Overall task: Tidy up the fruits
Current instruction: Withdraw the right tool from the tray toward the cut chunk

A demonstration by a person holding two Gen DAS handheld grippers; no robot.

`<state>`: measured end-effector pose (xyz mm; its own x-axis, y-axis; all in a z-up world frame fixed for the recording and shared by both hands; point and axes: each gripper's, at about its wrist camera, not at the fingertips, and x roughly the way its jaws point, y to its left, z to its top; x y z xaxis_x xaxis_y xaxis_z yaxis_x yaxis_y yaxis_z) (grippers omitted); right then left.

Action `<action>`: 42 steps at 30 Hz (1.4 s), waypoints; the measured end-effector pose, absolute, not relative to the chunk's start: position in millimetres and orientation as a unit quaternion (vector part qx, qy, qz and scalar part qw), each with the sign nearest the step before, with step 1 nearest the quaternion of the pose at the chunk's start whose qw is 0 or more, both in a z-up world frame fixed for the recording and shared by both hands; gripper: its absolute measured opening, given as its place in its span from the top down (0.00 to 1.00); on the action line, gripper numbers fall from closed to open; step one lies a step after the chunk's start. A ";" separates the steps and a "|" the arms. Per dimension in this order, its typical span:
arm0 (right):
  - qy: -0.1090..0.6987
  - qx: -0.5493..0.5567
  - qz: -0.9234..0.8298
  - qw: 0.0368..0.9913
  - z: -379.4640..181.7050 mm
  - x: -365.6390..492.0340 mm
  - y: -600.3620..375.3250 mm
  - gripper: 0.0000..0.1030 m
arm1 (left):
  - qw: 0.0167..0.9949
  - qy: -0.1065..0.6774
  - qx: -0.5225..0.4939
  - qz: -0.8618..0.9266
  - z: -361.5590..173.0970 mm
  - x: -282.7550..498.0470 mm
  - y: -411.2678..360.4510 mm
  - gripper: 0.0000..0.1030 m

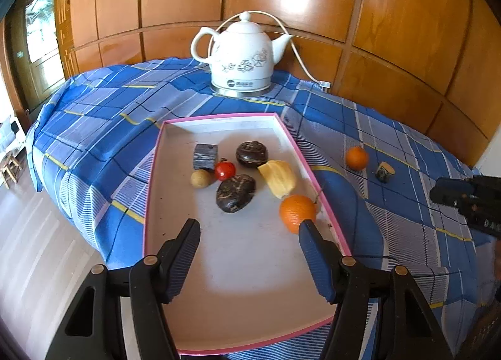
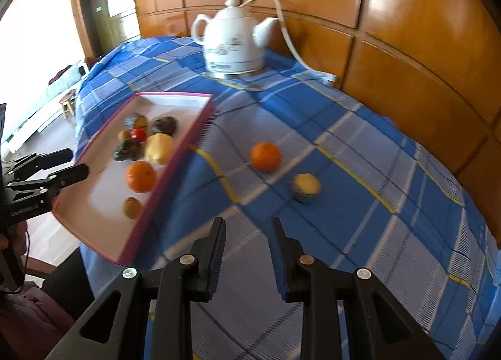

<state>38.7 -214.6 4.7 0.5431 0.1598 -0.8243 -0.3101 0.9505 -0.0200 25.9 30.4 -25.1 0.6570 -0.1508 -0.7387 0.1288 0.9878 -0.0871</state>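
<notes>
You are holding the left tool over the near half of the pink-rimmed tray, its jaws standing apart with nothing between them; one blue pad is sitting just in front of an orange that is lying near the tray's right rim. Farther back in the tray, a cluster of fruit is sitting close together: a yellow wedge, two dark brown round pieces, a small red fruit, a tan ball and a dark bluish block. You are pointing the right tool down at the blue checked cloth covering the table, its jaws drawn close with only a narrow gap, and nothing is sitting in that gap. Ahead of it, a second orange is lying on the cloth, well outside the tray, and a small dark-skinned piece with a yellow cut face is resting just beside it. In the right wrist view, one more small brownish fruit is showing in the tray's near end, though blur is hiding its detail. A white kettle is standing on its base at the far side of the table, its cord trailing toward the wooden wall panels.
</notes>
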 end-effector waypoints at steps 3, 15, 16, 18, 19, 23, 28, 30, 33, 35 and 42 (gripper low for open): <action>0.459 -0.079 0.116 0.877 6.4 39.4 -232.7 0.73 | 0.909 0.408 -0.006 -0.084 -24.5 26.2 23.3 0.36; 0.472 -0.042 0.024 0.880 -6.9 51.6 -317.8 0.73 | 0.904 0.411 0.029 -0.112 -22.8 28.5 -10.7 0.36; 0.474 -0.029 0.016 0.880 -10.9 52.2 -326.9 0.73 | 0.904 0.411 0.032 -0.115 -22.1 29.0 -13.4 0.36; 0.477 -0.010 0.002 0.879 -17.9 53.2 -340.0 0.73 | 0.903 0.411 0.040 -0.120 -21.3 31.3 -20.9 0.36; 0.480 0.002 -0.005 0.877 -21.7 53.6 -346.6 0.73 | 0.902 0.411 0.044 -0.123 -21.0 32.3 -24.9 0.36; 0.487 0.020 -0.027 0.873 -23.9 55.8 -360.0 0.73 | 0.898 0.414 0.058 -0.141 -19.6 39.0 -42.1 0.36; 0.487 0.041 -0.033 0.872 -22.2 57.0 -365.3 0.73 | 0.889 0.425 0.065 -0.159 -20.9 47.6 -60.4 0.36; 0.487 0.045 -0.030 0.872 -21.5 57.7 -364.8 0.73 | 0.884 0.431 0.067 -0.165 -23.0 51.6 -66.9 0.36; 0.485 0.042 -0.027 0.873 -19.7 58.1 -361.9 0.73 | 0.876 0.446 0.064 -0.174 -27.4 56.9 -74.5 0.36; 0.485 0.041 -0.025 0.873 -18.8 58.2 -360.9 0.73 | 0.872 0.453 0.063 -0.176 -30.3 59.8 -78.7 0.36; 0.485 0.036 -0.025 0.873 -19.2 58.8 -358.8 0.73 | 0.860 0.468 0.060 -0.196 -35.7 66.8 -92.3 0.36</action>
